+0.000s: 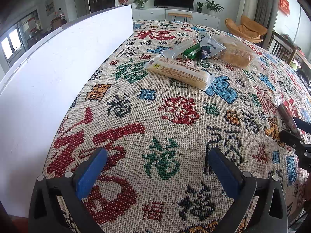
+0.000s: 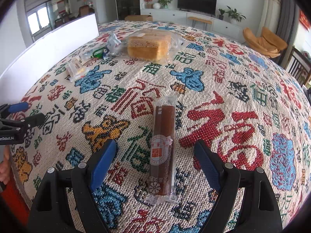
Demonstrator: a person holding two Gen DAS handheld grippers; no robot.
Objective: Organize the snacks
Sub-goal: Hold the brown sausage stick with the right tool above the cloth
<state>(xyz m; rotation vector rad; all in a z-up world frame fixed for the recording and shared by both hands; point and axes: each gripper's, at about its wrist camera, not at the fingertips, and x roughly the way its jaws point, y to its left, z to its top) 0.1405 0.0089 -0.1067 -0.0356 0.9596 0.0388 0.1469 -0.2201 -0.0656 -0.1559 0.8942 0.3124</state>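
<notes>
Brown snack bar (image 2: 162, 151) lies lower centre on the patterned worktop (image 2: 223, 81), btwn the wide-open right hand-held gripper (image 2: 155, 153) pads, untouched. Bread pack (image 2: 149, 45) w/ other snacks upper left. Left hand-held gripper (image 1: 158, 167) open, empty.

We see 2 handheld grippers of the same build. The left gripper (image 1: 158, 167) has a matte black frame that forks into 2 arms with triangular cut-outs, each arm carrying 2 round silver pins and ending in a flat blue pad (image 1: 91, 172). The right gripper (image 2: 155, 165) matches it, with blue pads (image 2: 103, 163) on black arms. White lettering on the left gripper's side seems to read "enRobot.AI". At the picture's edge a bare hand (image 2: 4, 167) shows.
</notes>
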